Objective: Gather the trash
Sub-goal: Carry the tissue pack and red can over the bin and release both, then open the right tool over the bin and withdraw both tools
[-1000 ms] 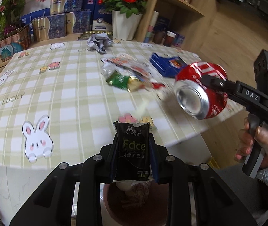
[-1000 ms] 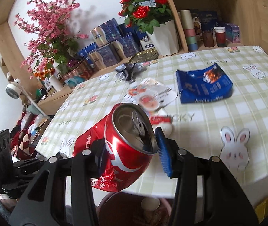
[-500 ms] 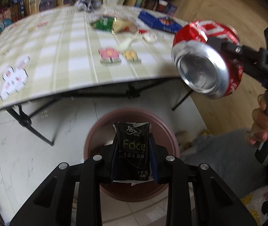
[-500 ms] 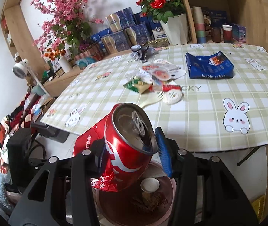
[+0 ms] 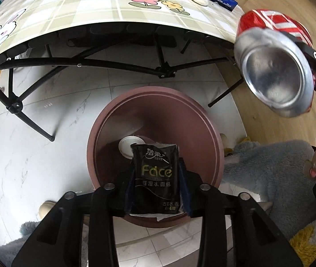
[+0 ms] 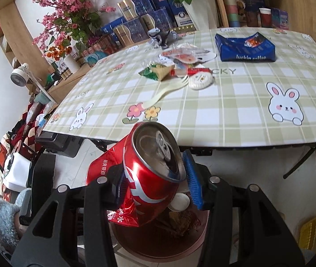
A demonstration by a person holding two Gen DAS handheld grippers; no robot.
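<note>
Below the table edge point(image 5: 135, 25) your left gripper point(image 5: 157, 178) pinches a soft, light tissue pack point(image 5: 157, 178) over the bin point(image 5: 213, 133), while your right gripper point(image 6: 151, 178) clamps a dented, slippery can point(image 6: 151, 173) across its body

The left gripper point(image 5: 155, 187) clamps a black tissue pack point(image 5: 157, 182) above the brown bin point(image 5: 211, 133). At two o'clock, a crushed red can point(image 5: 275, 71) hangs beside the table point(image 5: 80, 6) edge.

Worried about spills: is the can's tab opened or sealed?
Opened. The can in the right gripper shows its tab lifted over a dark hole.
</note>
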